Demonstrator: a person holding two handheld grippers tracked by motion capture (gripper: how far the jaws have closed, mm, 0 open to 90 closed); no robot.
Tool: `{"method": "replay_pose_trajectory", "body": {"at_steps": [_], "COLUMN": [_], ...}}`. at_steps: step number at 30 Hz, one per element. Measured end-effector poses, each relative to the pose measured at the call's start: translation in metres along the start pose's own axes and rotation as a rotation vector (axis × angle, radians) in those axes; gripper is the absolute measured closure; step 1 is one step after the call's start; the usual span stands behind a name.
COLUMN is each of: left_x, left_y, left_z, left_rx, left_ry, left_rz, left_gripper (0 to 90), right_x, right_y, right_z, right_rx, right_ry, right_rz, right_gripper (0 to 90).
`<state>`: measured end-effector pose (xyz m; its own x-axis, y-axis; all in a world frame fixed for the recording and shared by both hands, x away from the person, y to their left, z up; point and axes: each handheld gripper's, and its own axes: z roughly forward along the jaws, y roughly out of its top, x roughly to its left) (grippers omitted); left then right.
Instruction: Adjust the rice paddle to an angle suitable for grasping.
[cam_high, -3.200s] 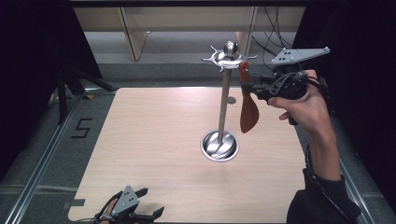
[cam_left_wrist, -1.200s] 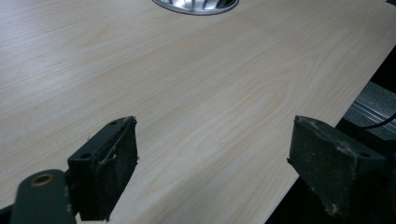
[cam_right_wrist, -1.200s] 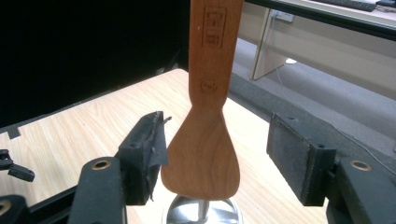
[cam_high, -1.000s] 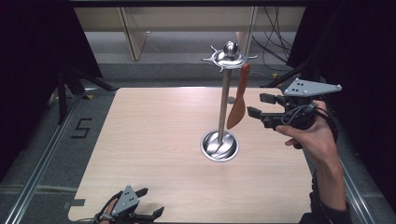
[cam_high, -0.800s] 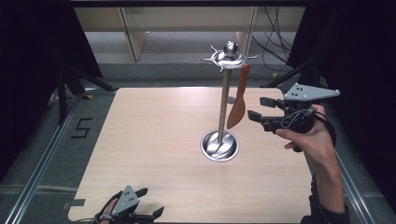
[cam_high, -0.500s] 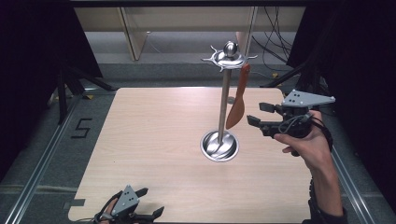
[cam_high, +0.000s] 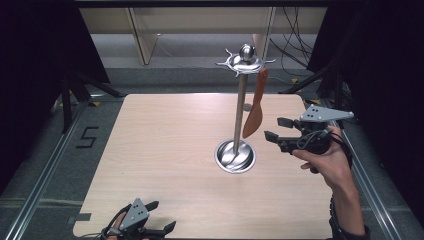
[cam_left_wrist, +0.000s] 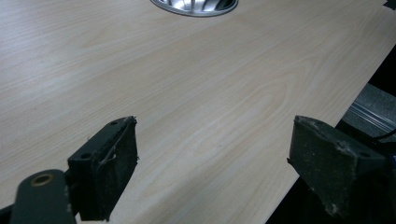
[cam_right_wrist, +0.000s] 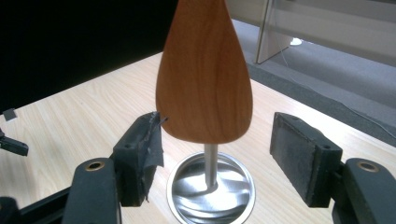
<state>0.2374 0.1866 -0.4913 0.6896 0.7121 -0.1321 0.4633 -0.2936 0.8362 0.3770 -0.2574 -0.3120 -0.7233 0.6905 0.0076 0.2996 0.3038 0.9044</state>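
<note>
The right gripper (cam_high: 276, 128), held in a hand (cam_high: 327, 159) at the right side of the table, is released: its two black jaws have just been opening and stand wide, with nothing pressed between the pads. Just to its left hangs the reddish-brown wooden spatula (cam_high: 255, 107), a smooth flat blade that widens to a rounded tip pointing down, its narrow handle hooked on the spoked crown of the tall chrome utensil stand (cam_high: 240, 104). The right gripper view brings the blade (cam_right_wrist: 204, 74) up close, showing fine wood grain, with the stand's round mirrored base (cam_right_wrist: 211, 188) below it and the pole behind; the blade hangs beyond the jaws. The high view alone gives the hook and crown. At the near left edge of the pale wooden table (cam_high: 160, 150), the left gripper (cam_high: 159, 218) rests, jaws spread apart over bare board (cam_left_wrist: 201, 93).
</note>
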Motion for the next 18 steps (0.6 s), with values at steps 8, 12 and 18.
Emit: {"method": "replay_pose_trajectory", "body": {"at_steps": [8, 12, 18], "left_x": [0.004, 0.001, -0.001], "left_y": [0.001, 0.001, 0.001], "left_z": [0.0, 0.0, 0.0], "left_rx": [0.023, -0.013, -0.01], "left_ry": [-0.005, -0.012, -0.015], "left_rz": [0.043, 0.001, -0.002], "left_gripper": [14.9, 14.8, 14.9], "right_x": [-0.001, -0.002, -0.001], "right_y": [-0.015, -0.027, -0.037], "right_z": [0.005, 0.008, 0.015], "right_rx": [0.025, 0.05, 0.077], "right_ry": [-0.011, -0.007, -0.001], "right_rz": [0.033, 0.047, 0.066], "right_gripper": [35.0, 34.8, 34.3]}}
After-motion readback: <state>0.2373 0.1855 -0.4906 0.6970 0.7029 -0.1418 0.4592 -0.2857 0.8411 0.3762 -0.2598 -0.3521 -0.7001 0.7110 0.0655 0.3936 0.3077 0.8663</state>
